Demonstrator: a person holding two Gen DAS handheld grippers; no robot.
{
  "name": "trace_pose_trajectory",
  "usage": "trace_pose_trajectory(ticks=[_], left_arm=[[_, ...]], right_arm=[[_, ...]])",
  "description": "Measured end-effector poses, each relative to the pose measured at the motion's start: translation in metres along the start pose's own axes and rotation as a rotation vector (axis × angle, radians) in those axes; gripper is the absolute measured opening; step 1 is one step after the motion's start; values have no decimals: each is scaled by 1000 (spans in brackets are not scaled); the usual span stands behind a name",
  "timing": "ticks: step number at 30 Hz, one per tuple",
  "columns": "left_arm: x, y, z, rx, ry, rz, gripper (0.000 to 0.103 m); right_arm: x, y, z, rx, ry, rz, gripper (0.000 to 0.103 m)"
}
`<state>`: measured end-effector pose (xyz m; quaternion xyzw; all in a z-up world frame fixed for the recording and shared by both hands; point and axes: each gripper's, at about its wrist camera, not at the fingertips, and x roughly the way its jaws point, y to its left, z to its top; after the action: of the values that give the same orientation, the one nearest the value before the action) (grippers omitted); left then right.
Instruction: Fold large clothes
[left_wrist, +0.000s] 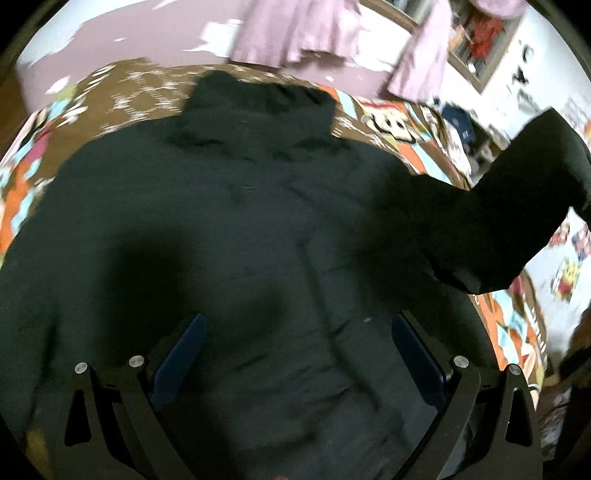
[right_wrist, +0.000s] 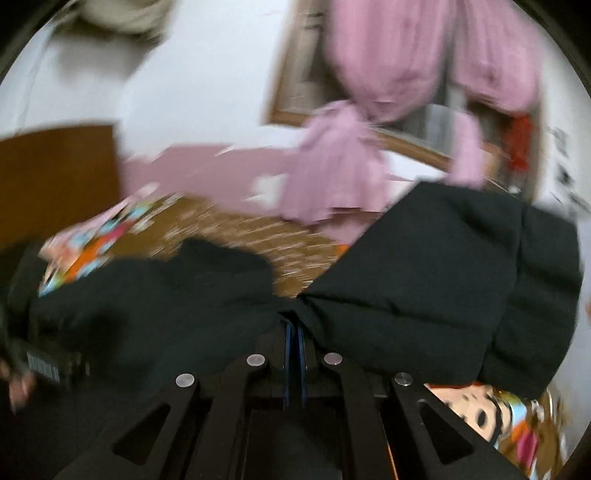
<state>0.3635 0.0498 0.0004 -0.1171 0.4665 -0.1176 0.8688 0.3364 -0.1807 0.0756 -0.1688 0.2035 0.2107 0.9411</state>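
Note:
A large black padded jacket (left_wrist: 236, 206) lies spread on a bed, collar toward the far side. My left gripper (left_wrist: 295, 332) hovers over its lower back, open, with nothing between its blue pads. One sleeve (left_wrist: 517, 199) is lifted off the bed at the right. In the right wrist view my right gripper (right_wrist: 294, 325) is shut on a pinch of the black jacket (right_wrist: 424, 288), and the sleeve fabric fans out to the right of the fingertips. Both views are motion-blurred.
The bed has a brown bedspread with colourful cartoon prints (left_wrist: 122, 96) (right_wrist: 476, 410). Pink curtains (right_wrist: 369, 74) hang by a framed window behind it. A brown headboard (right_wrist: 55, 173) stands at the left. A person's hand (right_wrist: 18, 384) shows at the left edge.

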Motion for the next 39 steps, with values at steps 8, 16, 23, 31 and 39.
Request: trace_pose_trajectory(ticks=[8,16,23,31,39], left_arm=[[-63,74,-25,-174,-26,-154,98],[-64,95,-46,-211,5,-283,98],[-39,87,-34,-167,66,-175,98],[-15,117,-24,-317,38,-182,70],[-29,114,-18,-288,-42,-135,2]], right_arm=[[67,114,-53,-208,275,144,10],[84,134,-114,-89,417,218,59],[68,100,-142,129,365,192,78],[48,102,-160,160,316,145,83],[11,96,-133,100,149,91,85]])
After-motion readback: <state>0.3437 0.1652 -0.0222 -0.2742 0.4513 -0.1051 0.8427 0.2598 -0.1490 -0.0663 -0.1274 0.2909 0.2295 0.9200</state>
